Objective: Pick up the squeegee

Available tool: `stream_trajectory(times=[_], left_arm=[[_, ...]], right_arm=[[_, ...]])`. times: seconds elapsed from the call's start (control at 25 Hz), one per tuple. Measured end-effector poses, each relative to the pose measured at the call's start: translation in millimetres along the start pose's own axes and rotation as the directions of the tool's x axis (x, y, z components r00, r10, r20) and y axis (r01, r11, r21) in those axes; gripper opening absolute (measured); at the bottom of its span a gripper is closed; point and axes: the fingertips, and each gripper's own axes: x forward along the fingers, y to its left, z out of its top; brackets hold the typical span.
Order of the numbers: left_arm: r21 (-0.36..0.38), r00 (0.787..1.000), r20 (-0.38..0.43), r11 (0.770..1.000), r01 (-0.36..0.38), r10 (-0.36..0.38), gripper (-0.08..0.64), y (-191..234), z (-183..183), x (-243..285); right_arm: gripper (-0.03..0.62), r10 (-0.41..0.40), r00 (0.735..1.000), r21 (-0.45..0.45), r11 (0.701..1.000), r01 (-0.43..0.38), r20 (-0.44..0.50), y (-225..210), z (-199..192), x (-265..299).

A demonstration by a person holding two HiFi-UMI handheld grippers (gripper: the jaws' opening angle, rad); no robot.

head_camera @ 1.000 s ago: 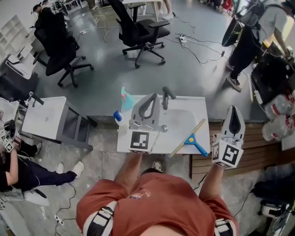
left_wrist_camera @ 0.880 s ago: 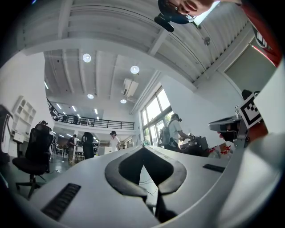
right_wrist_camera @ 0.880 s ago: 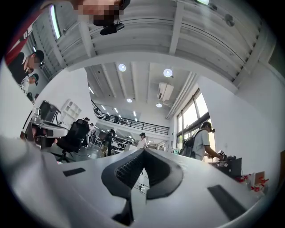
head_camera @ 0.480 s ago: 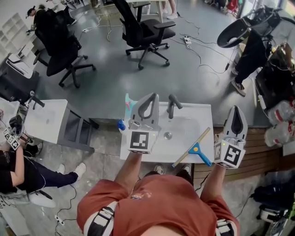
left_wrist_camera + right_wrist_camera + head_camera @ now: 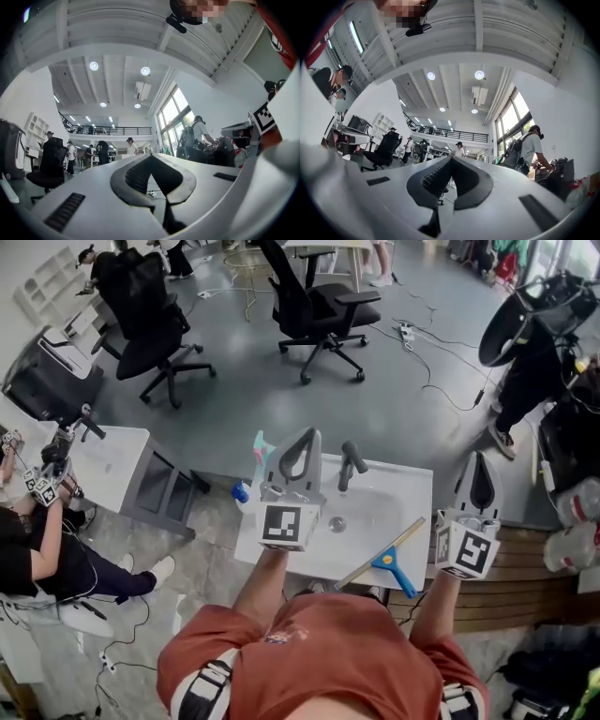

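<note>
The squeegee (image 5: 382, 560), with a blue handle and a long pale blade, lies on the right side of the white sink top (image 5: 412, 486), near its front edge. In the head view my left gripper (image 5: 308, 433) hangs over the sink's back left part, its jaws shut and empty. My right gripper (image 5: 478, 459) is held past the sink's right edge, to the right of the squeegee and apart from it, also shut on nothing. Both gripper views point up into the room: the left gripper (image 5: 151, 157) and the right gripper (image 5: 451, 158) show closed tips and no squeegee.
A grey faucet (image 5: 349, 463) stands behind the basin. A teal spray bottle (image 5: 260, 448) and a blue bottle (image 5: 242, 491) stand at the sink's left edge. A white cabinet (image 5: 117, 465) is at the left, a wooden bench (image 5: 525, 568) at the right, and office chairs (image 5: 314, 310) with floor cables beyond.
The head view has shifted: the sink and squeegee now sit lower in the picture and the room behind has slid right. Both grippers stay shut. The squeegee has not moved on the sink.
</note>
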Motion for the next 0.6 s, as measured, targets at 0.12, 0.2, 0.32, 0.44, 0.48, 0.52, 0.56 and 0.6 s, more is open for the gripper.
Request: stream_trajectory(times=[0.12, 0.2, 0.32, 0.44, 0.48, 0.52, 0.56, 0.6], left_arm=[[0.022, 0.999, -0.035, 1.000, -0.016, 0.017, 0.018, -20.4, -3.4, 6.4], [0.024, 0.999, -0.048, 1.000, -0.015, 0.016, 0.018, -35.2, -6.8, 11.1], [0.015, 0.998, -0.067, 1.000, -0.022, 0.023, 0.018, -53.4, -14.1, 14.6], [0.023, 0.998, -0.060, 1.000, -0.017, 0.019, 0.018, -69.1, -19.1, 16.5], [0.024, 0.998, -0.066, 1.000, -0.019, 0.020, 0.018, -72.5, -22.2, 17.0], [0.023, 0.996, -0.081, 0.999, -0.023, 0.025, 0.018, -74.7, -26.6, 17.3], [0.022, 0.995, -0.099, 0.999, -0.028, 0.031, 0.018, -76.1, -31.4, 17.5], [0.021, 0.993, -0.115, 0.999, -0.033, 0.035, 0.018, -77.3, -36.1, 17.9]], right_arm=[[0.008, 0.016, 1.000, 0.014, 1.000, -0.016, -0.008, -21.7, -7.9, 4.1], [0.008, 0.024, 1.000, 0.025, 0.999, -0.024, -0.013, -34.7, -13.8, 6.6], [0.008, 0.044, 0.999, 0.039, 0.998, -0.043, -0.020, -47.3, -23.8, 8.2], [0.008, 0.059, 0.998, 0.050, 0.997, -0.057, -0.036, -55.6, -37.7, 7.0], [0.008, 0.065, 0.997, 0.053, 0.997, -0.063, -0.043, -57.2, -42.0, 7.2], [0.008, 0.071, 0.996, 0.054, 0.996, -0.069, -0.050, -58.1, -45.9, 7.8], [0.008, 0.078, 0.995, 0.054, 0.996, -0.075, -0.058, -58.7, -49.4, 8.8], [0.008, 0.084, 0.994, 0.056, 0.995, -0.081, -0.064, -59.0, -52.8, 10.1]])
